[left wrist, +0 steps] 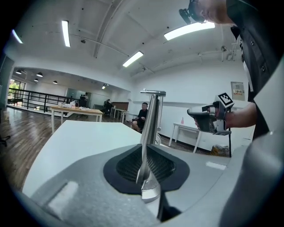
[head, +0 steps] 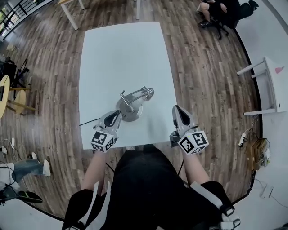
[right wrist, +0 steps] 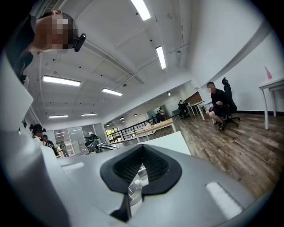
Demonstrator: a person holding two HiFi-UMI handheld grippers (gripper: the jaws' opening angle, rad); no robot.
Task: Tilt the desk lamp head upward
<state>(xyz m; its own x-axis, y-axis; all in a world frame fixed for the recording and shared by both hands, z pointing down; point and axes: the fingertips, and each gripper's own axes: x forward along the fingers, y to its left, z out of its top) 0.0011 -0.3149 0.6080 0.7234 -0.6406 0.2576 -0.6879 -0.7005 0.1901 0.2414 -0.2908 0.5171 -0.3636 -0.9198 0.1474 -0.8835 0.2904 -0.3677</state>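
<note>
Looking down in the head view, we note the lamp (head: 131, 108) on the near part of the white table (head: 121, 49), its round base flat and its head (head: 146, 93) reaching out to the right from the post. The left gripper (head: 117, 114) lies on the table side of the near edge, tip just beside the base; we cannot tell whether they touch. The right gripper (head: 176, 108) hovers near the table's right edge, well apart from the lamp. A seated person (head: 220, 11) is at the far right of the room.

Left gripper view: the lamp (left wrist: 153, 115) stands upright straight ahead of the jaws, with its head showing as a short level bar on top. We read the jaws as a narrow slit apart, pinching nothing. The right gripper (left wrist: 191, 114) shows at right, held level in a hand (left wrist: 239, 117).

Right gripper view: the jaws are pressed together and empty. Beyond them we see the table's far corner (right wrist: 171, 142), wood floor (right wrist: 239, 146) and the seated person (right wrist: 217, 104).
</note>
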